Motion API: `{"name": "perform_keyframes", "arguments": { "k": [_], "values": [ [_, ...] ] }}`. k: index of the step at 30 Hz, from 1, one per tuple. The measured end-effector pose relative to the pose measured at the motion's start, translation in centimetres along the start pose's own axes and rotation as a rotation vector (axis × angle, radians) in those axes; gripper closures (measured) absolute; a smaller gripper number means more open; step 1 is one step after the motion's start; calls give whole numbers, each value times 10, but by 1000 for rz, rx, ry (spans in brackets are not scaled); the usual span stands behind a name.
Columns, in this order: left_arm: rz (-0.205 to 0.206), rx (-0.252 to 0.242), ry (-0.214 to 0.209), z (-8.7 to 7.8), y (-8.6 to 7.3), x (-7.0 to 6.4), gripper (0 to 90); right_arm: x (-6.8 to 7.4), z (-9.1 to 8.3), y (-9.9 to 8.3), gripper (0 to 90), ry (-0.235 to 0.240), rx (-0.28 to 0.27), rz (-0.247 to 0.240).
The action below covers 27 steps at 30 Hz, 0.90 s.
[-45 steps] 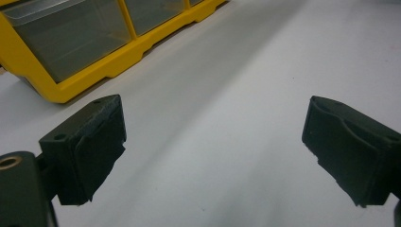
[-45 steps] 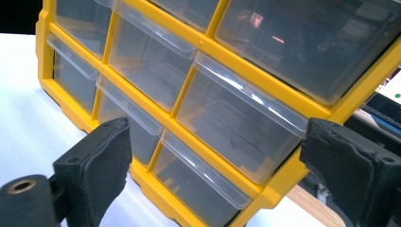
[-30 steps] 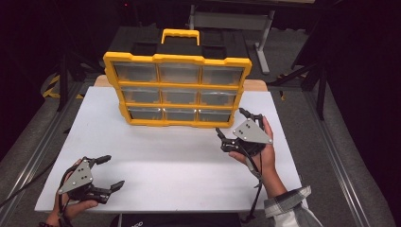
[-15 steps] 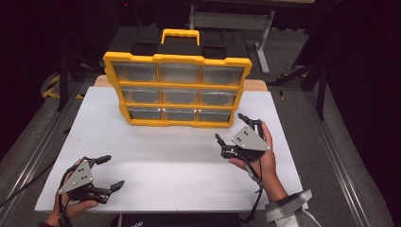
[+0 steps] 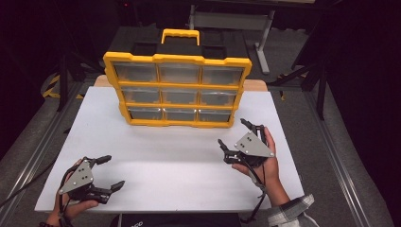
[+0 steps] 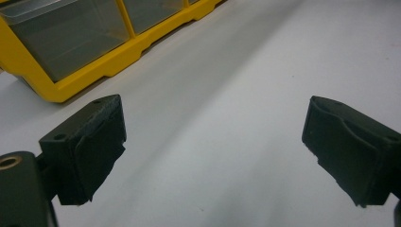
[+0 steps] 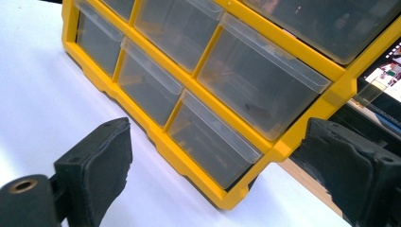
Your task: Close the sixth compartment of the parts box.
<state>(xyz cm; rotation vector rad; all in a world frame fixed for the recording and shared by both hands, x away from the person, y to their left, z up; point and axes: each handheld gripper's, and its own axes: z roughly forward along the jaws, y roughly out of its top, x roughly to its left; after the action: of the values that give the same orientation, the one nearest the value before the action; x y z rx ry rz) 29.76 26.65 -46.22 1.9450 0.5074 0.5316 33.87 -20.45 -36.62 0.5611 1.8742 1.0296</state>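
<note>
the left gripper (image 5: pixel 108 172) sits low at the near left corner of the table (image 5: pixel 165 156), jaws spread wide, nothing between them. in the left gripper view its two black pads (image 6: pixel 90 146) stand well apart over bare white tabletop (image 6: pixel 227 118), with the yellow foot of the organizer (image 6: pixel 71 52) up in the far left corner of the frame. the hand (image 5: pixel 66 208) holding it comes in from the bottom edge, the grey plate (image 5: pixel 78 176) facing up.

over on the right, the right gripper (image 5: pixel 232 135) hovers near the organizer's (image 5: pixel 177 90) right front corner, close but not touching. jaws released here too, gaping and empty. the right gripper view looks straight between the pads (image 7: pixel 97 165) at the drawers (image 7: pixel 213 137), clear plastic fronts in a yellow frame (image 7: pixel 283 142), the cabinet tilted across the frame. the hand (image 5: pixel 269 163) wraps the gripper from behind, a plaid sleeve (image 5: pixel 288 215) trailing off the bottom, cable (image 5: pixel 257 189) hanging beneath.

the organizer stands upright at the far middle of the table, three rows of three drawers, all pushed in, a yellow handle (image 5: pixel 180 34) on its black top. whether the drawers hold anything cannot be made out. dark floor and metal stands lie beyond the table.
</note>
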Motion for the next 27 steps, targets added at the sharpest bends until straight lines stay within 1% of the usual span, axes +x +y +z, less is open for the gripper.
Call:
{"name": "perform_keyframes", "arguments": {
  "k": [9,10,15,27],
  "values": [
    [0,0,1,0,0,0,81,6,-1,-9,102,16,14,-5],
    [1,1,0,0,0,0,81,9,0,-11,102,17,25,-9],
    [1,0,0,0,0,0,81,12,-2,-16,102,24,26,-11],
    [4,0,-3,0,0,-1,81,15,-8,-28,102,24,50,-11]
  ]
}}
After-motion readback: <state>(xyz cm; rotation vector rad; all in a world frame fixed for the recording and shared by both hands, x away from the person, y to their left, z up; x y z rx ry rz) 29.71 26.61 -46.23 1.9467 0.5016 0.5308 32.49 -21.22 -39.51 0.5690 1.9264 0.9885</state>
